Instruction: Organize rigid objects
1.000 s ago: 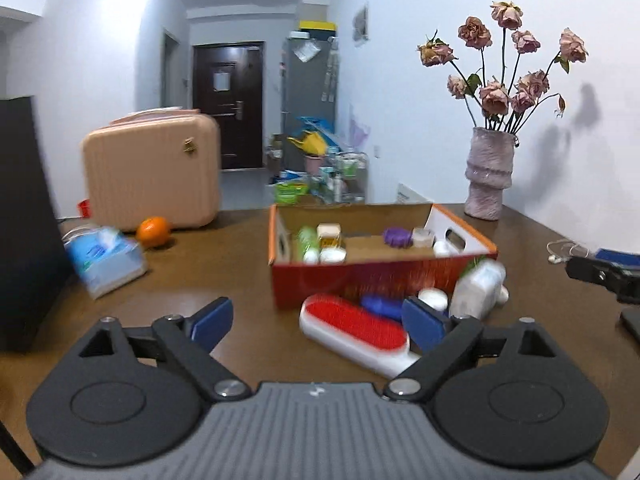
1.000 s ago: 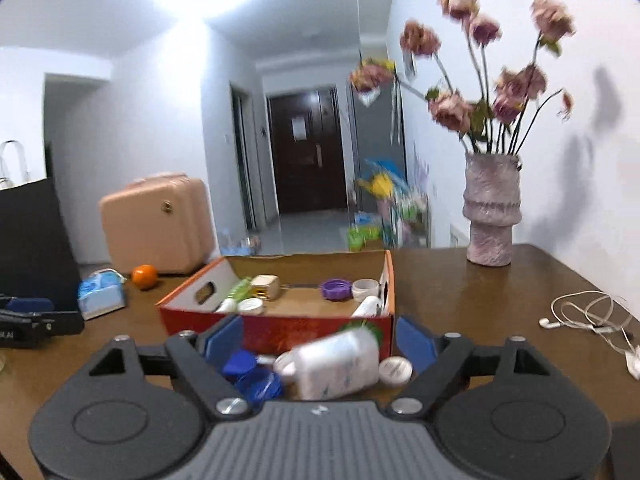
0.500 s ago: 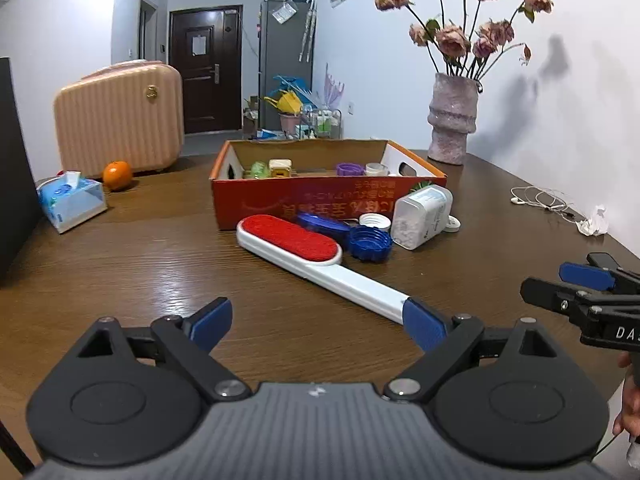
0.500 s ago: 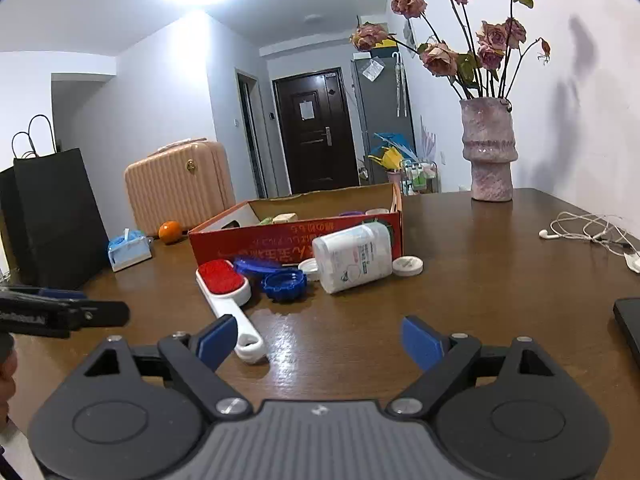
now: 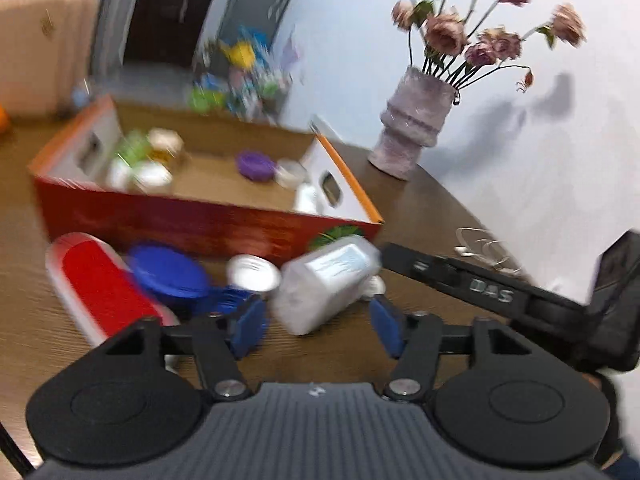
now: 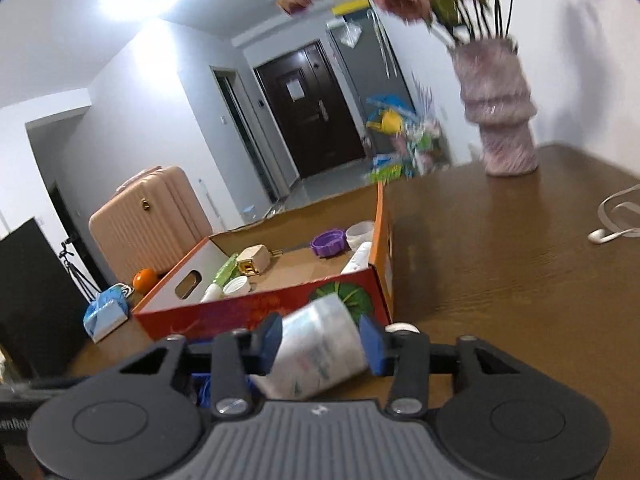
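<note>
**Both grippers close in on the bottle**

Left wrist view: the left gripper (image 5: pixel 318 326) tilts down at frame centre, its blue pads having just been narrowing, with a gap on either side of the white plastic bottle (image 5: pixel 326 284) lying before the red cardboard box (image 5: pixel 208 224). Open tabletop lies at right.

Right wrist view: the right gripper (image 6: pixel 322 342), rolled, has just been closing and clamps the bottle at lower centre, against the box's front wall. Bare brown table (image 6: pixel 500 280) spreads to the right.

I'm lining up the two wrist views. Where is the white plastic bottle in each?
Left wrist: white plastic bottle lies tilted at centre, ahead of the left gripper.
Right wrist: bottle sits low at centre, between the right gripper's blue fingers.
Shared landmark: red cardboard box just behind it.
</note>
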### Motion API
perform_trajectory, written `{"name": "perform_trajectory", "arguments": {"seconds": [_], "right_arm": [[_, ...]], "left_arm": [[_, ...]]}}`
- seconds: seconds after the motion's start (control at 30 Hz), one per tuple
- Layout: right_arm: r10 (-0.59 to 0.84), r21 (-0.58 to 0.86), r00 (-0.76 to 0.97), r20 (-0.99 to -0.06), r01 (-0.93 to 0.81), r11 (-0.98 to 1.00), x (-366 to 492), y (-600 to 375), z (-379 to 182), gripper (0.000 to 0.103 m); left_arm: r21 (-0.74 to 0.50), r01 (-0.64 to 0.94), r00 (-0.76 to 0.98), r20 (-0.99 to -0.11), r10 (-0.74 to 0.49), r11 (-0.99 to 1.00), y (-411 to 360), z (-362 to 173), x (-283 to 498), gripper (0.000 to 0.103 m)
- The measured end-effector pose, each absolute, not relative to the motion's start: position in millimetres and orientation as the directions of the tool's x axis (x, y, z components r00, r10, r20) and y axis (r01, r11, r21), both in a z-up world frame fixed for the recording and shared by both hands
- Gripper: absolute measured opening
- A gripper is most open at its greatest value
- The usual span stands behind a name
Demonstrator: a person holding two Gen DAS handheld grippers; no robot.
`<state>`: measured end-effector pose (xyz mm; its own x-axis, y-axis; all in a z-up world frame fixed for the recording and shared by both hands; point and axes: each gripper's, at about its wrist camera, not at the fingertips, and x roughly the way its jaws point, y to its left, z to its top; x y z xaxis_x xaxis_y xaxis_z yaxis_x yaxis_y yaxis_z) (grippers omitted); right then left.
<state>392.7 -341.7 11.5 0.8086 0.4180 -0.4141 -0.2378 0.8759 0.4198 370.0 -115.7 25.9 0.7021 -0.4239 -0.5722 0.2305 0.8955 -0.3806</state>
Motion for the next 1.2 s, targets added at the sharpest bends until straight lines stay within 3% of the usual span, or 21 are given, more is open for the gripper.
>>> {"name": "perform_trajectory", "arguments": {"seconds": [0.13, 0.2, 0.33, 0.6, 0.77, 1.2], "right_arm": [[0.435, 0.465, 0.789, -0.434, -0.217, 0.858, 421.0, -344.1, 1.8, 0.035], [0.466, 0.496, 0.771, -0.435, -0.227, 0.838, 428.2, -345.3, -2.7, 0.024], [0.486, 0.516, 0.758, -0.436, -0.232, 0.825, 425.0, -348.4, -3.6, 0.022], [0.517, 0.510, 0.737, -0.437, -0.270, 0.817, 339.0, -349.0, -3.6, 0.022], [0.545, 0.496, 0.707, -0.450, -0.309, 0.811, 287.0, -341.4, -10.9, 0.023], [0.575, 0.471, 0.650, -0.497, -0.354, 0.808, 204.1, -325.5, -23.2, 0.032]], "left_arm": [[-0.495, 0.204, 0.646, -0.580, -0.496, 0.845, -117.7, 8.6, 402.9, 0.048], [-0.547, 0.179, 0.630, -0.575, -0.522, 0.818, -112.4, 1.9, 411.7, 0.041], [-0.586, 0.160, 0.621, -0.566, -0.542, 0.795, -102.2, -1.9, 413.4, 0.033], [-0.499, 0.260, 0.593, -0.592, -0.545, 0.826, -99.3, 4.2, 342.3, 0.033], [-0.385, 0.325, 0.606, -0.616, -0.503, 0.864, -99.7, -2.8, 287.0, 0.034], [-0.336, 0.364, 0.589, -0.639, -0.494, 0.869, -93.5, -16.9, 206.8, 0.046]]}}
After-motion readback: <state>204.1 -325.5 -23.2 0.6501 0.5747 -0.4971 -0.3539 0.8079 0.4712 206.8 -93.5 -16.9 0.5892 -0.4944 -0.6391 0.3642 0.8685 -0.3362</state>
